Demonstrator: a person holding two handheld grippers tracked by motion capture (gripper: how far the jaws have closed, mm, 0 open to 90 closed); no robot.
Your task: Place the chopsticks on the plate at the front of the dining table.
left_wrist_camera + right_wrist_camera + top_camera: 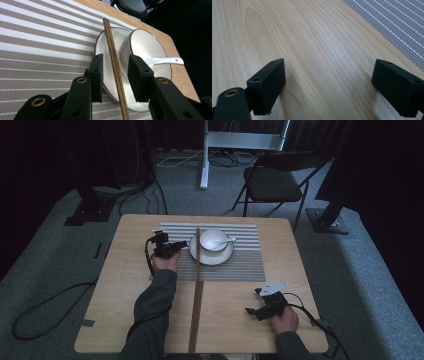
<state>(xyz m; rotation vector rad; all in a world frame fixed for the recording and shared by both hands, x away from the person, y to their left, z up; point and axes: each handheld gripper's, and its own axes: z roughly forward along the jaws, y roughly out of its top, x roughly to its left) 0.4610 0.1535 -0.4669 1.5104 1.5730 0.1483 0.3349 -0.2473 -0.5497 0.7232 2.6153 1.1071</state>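
Note:
A striped placemat (240,262) lies at the back of the wooden table (125,285). On it sits a white plate (212,261) carrying a white bowl (215,237) with a white spoon (226,241) in it. A brown chopstick (198,245) rests across the plate's left rim. My left gripper (182,243) is at that rim, open, its jaws on either side of the chopstick (112,50) without closing on it. The left gripper view has the plate (100,47), bowl (150,47) and spoon (165,60) just ahead. My right gripper (253,301) is low over bare wood at the front right, open and empty (329,72).
A dark strip (194,320) runs down the table's middle toward the front edge. Beyond the table stand a black folding chair (277,180) and a white stand (205,160). Cables (45,310) trail across the grey floor at the left.

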